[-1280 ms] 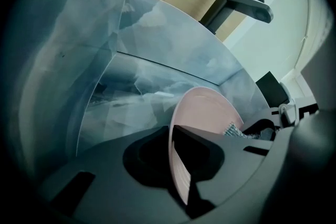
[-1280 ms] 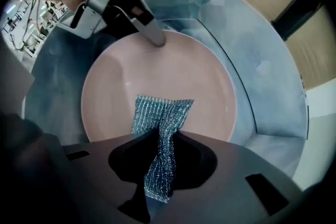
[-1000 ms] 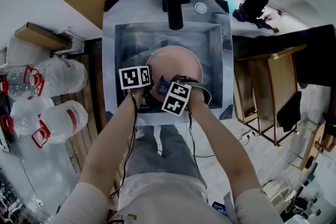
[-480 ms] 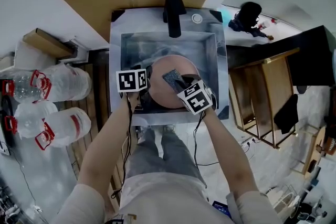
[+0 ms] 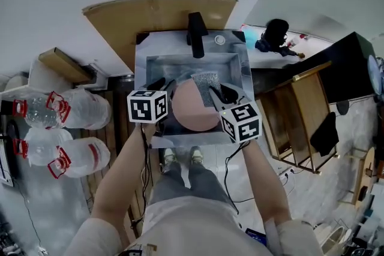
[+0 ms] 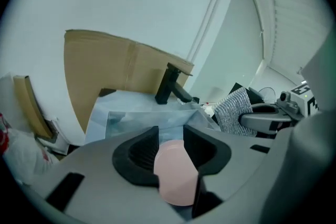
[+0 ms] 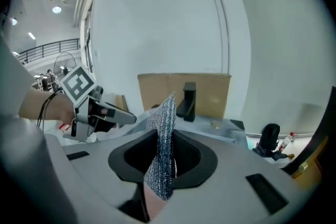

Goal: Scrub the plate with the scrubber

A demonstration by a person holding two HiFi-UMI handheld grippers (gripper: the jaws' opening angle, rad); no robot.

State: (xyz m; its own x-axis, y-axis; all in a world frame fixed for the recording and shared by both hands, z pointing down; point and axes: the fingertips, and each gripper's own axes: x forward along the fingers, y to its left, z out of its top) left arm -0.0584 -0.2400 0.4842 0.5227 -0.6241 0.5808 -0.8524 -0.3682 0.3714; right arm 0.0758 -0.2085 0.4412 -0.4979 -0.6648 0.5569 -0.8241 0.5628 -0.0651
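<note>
A pink plate [image 5: 193, 110] lies in the steel sink [image 5: 242, 78], well below both grippers. My left gripper [image 5: 164, 84] hovers over the plate's left rim; its jaws have just been closing a little but stand open with nothing gripped. In the left gripper view the plate [image 6: 176, 178] shows through the gap of that gripper [image 6: 170, 139]. My right gripper [image 5: 217, 92] is shut on a grey mesh scrubber [image 5: 204, 82], held above the plate's far right edge. In the right gripper view the scrubber [image 7: 163, 134] stands upright between the jaws of that gripper [image 7: 164, 152].
A black faucet [image 5: 195, 33] rises at the sink's back edge, with brown cardboard [image 5: 150, 15] behind it. Large water jugs [image 5: 72, 108] lie on the floor at the left. A wooden rack [image 5: 300, 111] stands to the right. The person's feet [image 5: 180, 156] are at the sink's front.
Both grippers have risen from the plate and moved apart. The left jaws let go of the plate's rim and opened. The right gripper carried the scrubber up off the plate.
</note>
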